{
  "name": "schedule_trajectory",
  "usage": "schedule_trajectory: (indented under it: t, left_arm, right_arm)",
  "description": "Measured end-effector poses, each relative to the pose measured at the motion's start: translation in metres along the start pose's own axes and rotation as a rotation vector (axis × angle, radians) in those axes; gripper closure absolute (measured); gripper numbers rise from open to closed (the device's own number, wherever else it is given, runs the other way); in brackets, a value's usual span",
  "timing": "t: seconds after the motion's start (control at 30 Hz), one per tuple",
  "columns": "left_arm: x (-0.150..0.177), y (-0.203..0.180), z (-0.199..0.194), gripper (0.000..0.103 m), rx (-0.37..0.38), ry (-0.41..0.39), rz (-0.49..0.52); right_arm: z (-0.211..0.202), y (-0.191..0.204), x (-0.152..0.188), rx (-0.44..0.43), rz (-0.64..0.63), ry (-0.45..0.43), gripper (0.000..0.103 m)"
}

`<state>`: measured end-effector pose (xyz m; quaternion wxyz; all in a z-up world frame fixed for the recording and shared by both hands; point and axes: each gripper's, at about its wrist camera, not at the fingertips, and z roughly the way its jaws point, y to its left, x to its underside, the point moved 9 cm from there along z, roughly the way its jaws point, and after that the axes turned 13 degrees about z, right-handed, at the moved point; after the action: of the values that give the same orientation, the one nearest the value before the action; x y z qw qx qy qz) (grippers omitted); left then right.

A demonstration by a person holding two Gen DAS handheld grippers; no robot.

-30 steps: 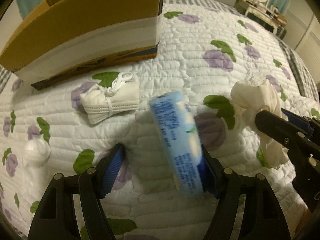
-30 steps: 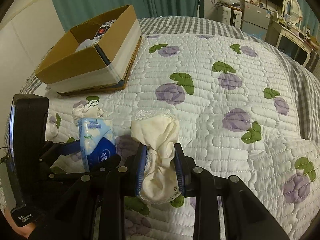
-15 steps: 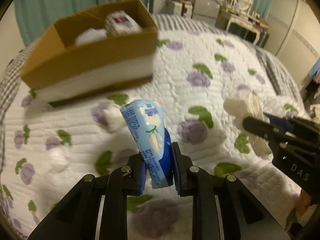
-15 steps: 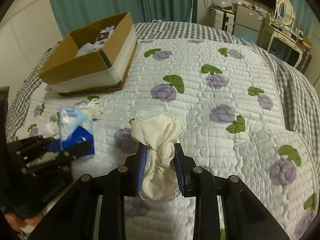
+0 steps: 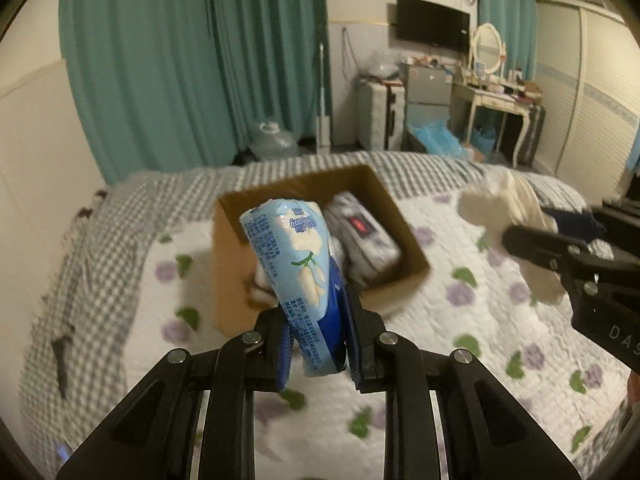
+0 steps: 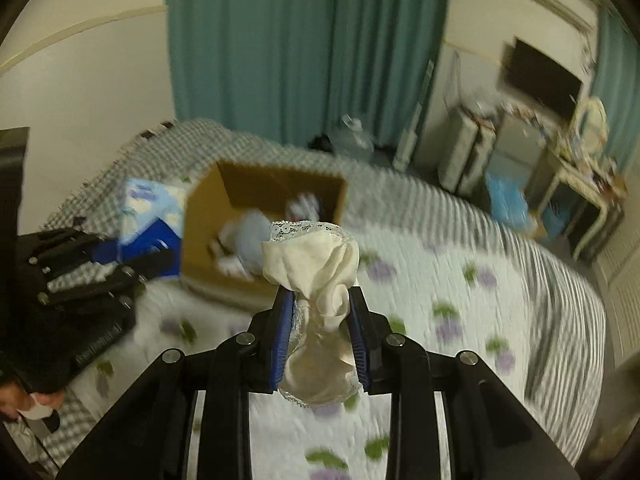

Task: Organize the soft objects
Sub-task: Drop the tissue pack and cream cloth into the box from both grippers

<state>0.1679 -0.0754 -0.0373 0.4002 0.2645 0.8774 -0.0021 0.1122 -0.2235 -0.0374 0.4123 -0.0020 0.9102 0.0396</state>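
My left gripper [image 5: 318,320] is shut on a light-blue tissue pack [image 5: 292,252], held upright in the air above the quilted bed. Behind the pack an open cardboard box [image 5: 240,216] sits on the bed with a few soft items inside. In the right wrist view my right gripper [image 6: 322,322] is shut on a bunched cream lace-edged cloth [image 6: 316,264], also lifted, with the same box [image 6: 204,236] just beyond it. The left gripper with the tissue pack [image 6: 144,208] shows at that view's left; the cream cloth [image 5: 516,208] appears at the right of the left wrist view.
The bed has a white quilt [image 5: 460,320] with purple flowers and a grey checked blanket [image 5: 80,248] at its far side. Teal curtains [image 5: 180,72], a water jug [image 5: 272,144], a dressing table [image 5: 496,100] and a wall television [image 5: 432,24] stand beyond the bed.
The left gripper closed on the tissue pack and lifted it off the quilt. Both grippers rose and tilted up, so the box's inside and the room beyond came into view.
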Motion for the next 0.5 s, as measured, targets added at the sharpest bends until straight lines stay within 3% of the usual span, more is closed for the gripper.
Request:
schedule_trajectory:
  t: [0.27,0.5]
  left_arm:
    - [-0.008,0.058,0.049,0.081,-0.069,0.049,-0.006]
    - [-0.006,0.074,0.105,0.078,-0.033,0.073,0.006]
  right_arm:
    - [0.079,0.044,-0.059,-0.078,0.009,0.023,0.076]
    - [0.153,0.049,-0.069,-0.108,0.075,0.073,0.076]
